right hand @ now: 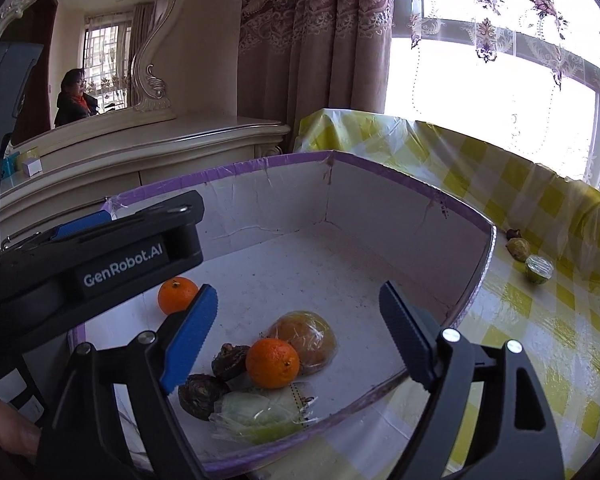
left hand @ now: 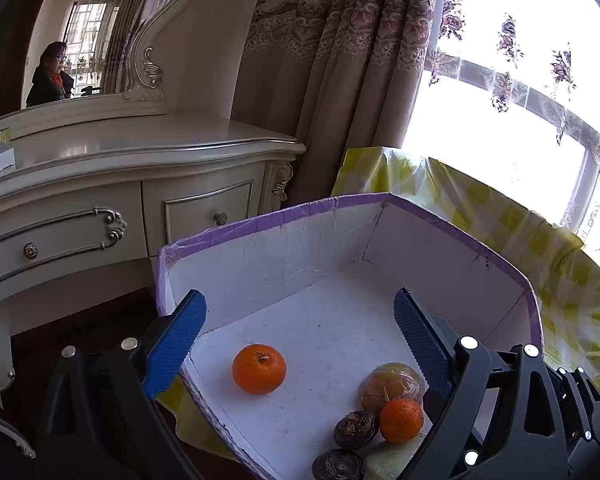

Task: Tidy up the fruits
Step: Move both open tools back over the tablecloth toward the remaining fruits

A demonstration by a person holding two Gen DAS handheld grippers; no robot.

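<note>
A white cardboard box point(left hand: 284, 248) point(right hand: 380, 208) with purple-taped rims sits on a yellow checked tablecloth point(right hand: 540, 320). Inside lie one orange point(left hand: 259, 369) point(right hand: 176, 294) alone, a second orange point(left hand: 401, 420) point(right hand: 273, 363), a plastic-wrapped yellow-brown fruit point(left hand: 392, 384) point(right hand: 308, 338), two dark brown round fruits point(left hand: 355, 429) point(right hand: 229, 360) and a wrapped green item point(right hand: 260, 412). My left gripper point(left hand: 300, 320) is open and empty above the box; it also shows at the left of the right wrist view point(right hand: 100, 248). My right gripper point(right hand: 296, 312) is open and empty above the fruit cluster.
Outside the box on the cloth lie a small dark fruit point(right hand: 514, 233), a yellow-green fruit point(right hand: 518, 247) and a wrapped green fruit point(right hand: 539, 269). A cream dressing table point(left hand: 120, 184) with mirror stands left. Curtains point(left hand: 332, 60) and a bright window are behind.
</note>
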